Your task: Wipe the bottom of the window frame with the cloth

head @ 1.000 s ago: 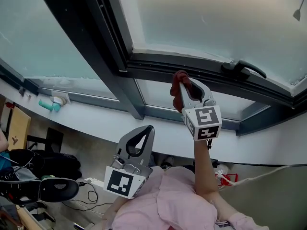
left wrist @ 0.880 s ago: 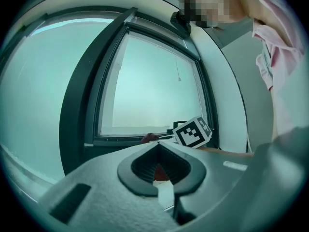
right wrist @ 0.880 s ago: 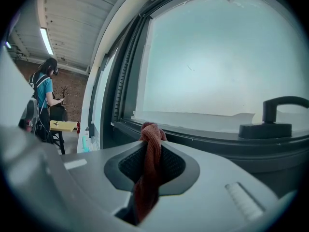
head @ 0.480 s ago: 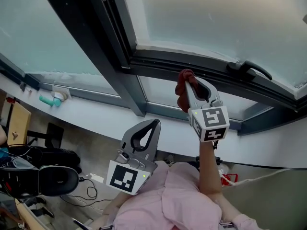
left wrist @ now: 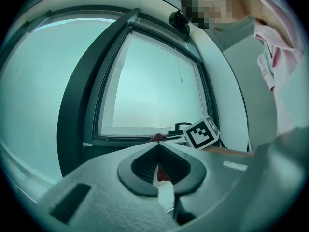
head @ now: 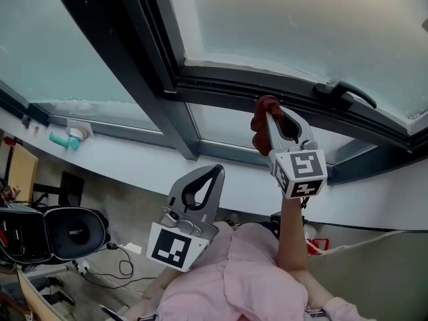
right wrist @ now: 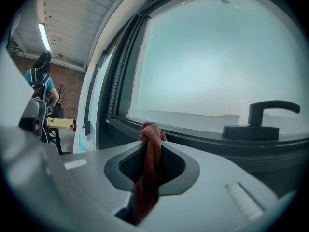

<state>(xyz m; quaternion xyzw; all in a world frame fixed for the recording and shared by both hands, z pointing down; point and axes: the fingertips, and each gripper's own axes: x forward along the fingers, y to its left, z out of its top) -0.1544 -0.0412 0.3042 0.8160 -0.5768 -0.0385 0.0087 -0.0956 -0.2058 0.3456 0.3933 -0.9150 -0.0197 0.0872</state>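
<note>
A dark red cloth is pinched in my right gripper, which is shut on it and held up against the bottom rail of the dark window frame. In the right gripper view the cloth bunches out past the jaws right at the frame's lower rail. My left gripper hangs lower and to the left, away from the frame, shut with nothing in it. The left gripper view shows the cloth and the right gripper's marker cube beyond its closed jaws.
A black window handle sits on the frame just right of the cloth, also the handle up close. A dark mullion slants down at left. A teal object lies on the white sill. A black chair stands below.
My right gripper has slid the cloth a little to the right along the bottom rail, closer to the handle. The left gripper has shifted only slightly.
</note>
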